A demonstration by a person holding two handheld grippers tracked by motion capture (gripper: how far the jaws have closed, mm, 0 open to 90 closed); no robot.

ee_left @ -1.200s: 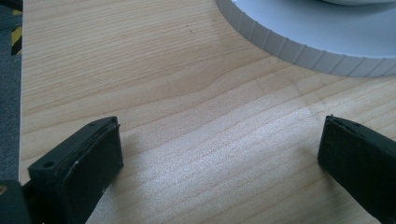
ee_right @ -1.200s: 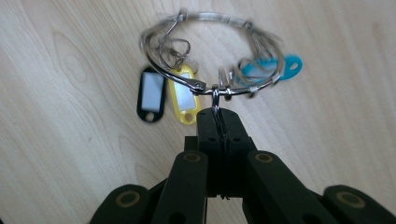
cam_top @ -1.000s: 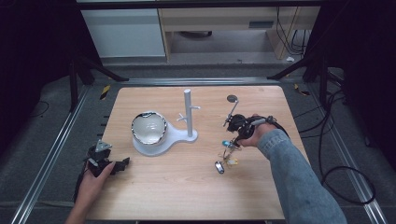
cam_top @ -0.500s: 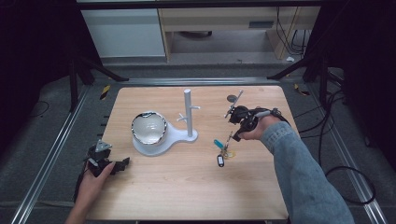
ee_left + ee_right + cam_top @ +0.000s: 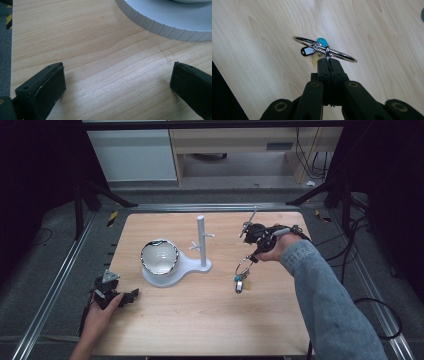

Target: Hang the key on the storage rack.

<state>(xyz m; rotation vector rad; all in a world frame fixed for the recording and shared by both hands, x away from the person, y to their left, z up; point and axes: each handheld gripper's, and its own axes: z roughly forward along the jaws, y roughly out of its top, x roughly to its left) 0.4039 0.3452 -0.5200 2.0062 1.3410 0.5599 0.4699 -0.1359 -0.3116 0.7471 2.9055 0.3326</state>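
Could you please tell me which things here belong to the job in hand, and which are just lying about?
In use, as far as I can judge:
- key ring with tags, clamped in the right gripper
- white peg stand, probably where it will hang

Lying about:
- bowl on the stand's base
- left gripper, open at the table edge

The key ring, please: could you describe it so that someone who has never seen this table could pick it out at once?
On the wooden table, look right of the white stand with its upright post. There the right hand-held gripper holds a large silver key ring with small tags, one turquoise, hanging below. It is the only thin metal hoop; the bowl on the stand's base is far bulkier.
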